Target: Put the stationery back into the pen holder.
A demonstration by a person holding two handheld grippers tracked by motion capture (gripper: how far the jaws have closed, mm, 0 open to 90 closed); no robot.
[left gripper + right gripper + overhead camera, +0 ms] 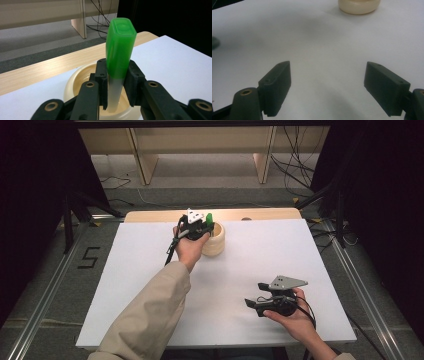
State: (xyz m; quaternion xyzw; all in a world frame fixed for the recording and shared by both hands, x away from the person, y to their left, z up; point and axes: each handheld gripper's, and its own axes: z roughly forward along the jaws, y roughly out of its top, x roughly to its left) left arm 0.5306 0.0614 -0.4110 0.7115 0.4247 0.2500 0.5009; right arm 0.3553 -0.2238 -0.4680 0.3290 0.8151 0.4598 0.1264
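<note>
The left hand-held gripper [117,82] was pinching a marker [120,50] with a green cap, holding it upright over a cream round holder [75,80] at the far side of the tabletop [150,285]. The lower, pale end of the marker was already inside the holder's opening. I judged that the step in hand was to put the marker into the holder. The next move would call for lowering it a little more and then loosening the jaws, so that it stays inside without tipping.

The right hand-held gripper [328,87] rested near the front edge, its jaws spread wide with nothing between them.

The tabletop was covered with a white sheet, with a wooden edge [270,214] behind it. Beyond it were a grey floor, cables [295,170] and wooden furniture legs [142,165].
</note>
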